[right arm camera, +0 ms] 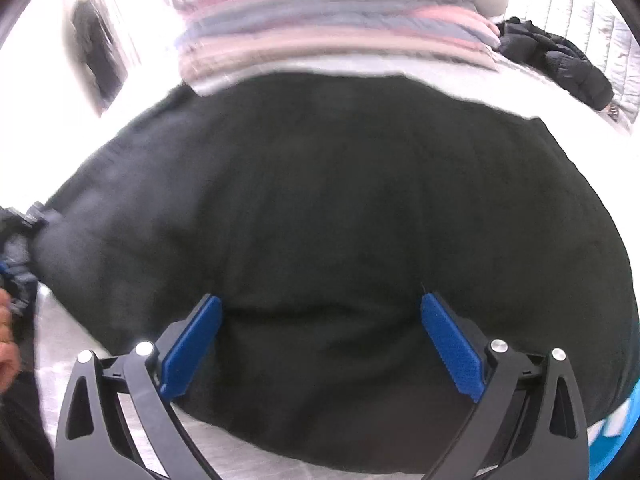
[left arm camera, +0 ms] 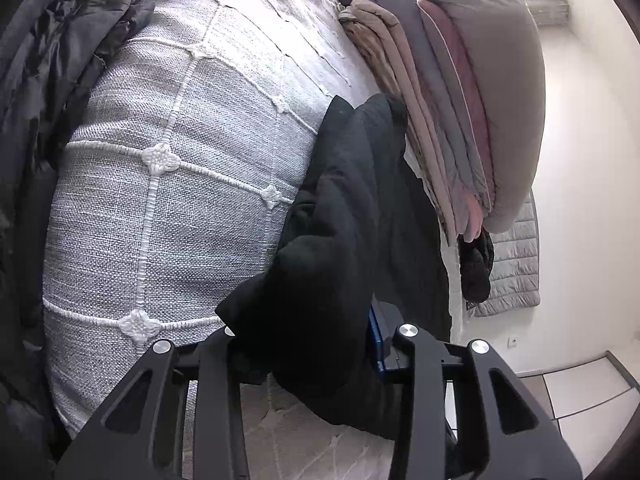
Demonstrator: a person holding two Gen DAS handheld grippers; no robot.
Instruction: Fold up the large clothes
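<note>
A large black garment [left arm camera: 344, 240] lies on the grey woven bedspread [left arm camera: 168, 200]. My left gripper [left arm camera: 308, 344] is shut on a bunched edge of it and holds it a little above the bed; one blue pad [left arm camera: 376, 340] shows beside the cloth. In the right wrist view the same black garment [right arm camera: 340, 200] fills the frame, spread flat. My right gripper [right arm camera: 320, 332] is open, its blue fingers [right arm camera: 192, 348] wide apart just over the near edge of the cloth, holding nothing.
A stack of folded pink, grey and beige clothes [left arm camera: 460, 120] sits beyond the garment; it also shows in the right wrist view [right arm camera: 340, 28]. A dark crumpled jacket [left arm camera: 52, 80] lies at the left. A black puffer jacket [right arm camera: 560, 68] and a grey quilted piece [left arm camera: 512, 272] lie by the bed's edge. The tiled floor [left arm camera: 580, 392] is at the right.
</note>
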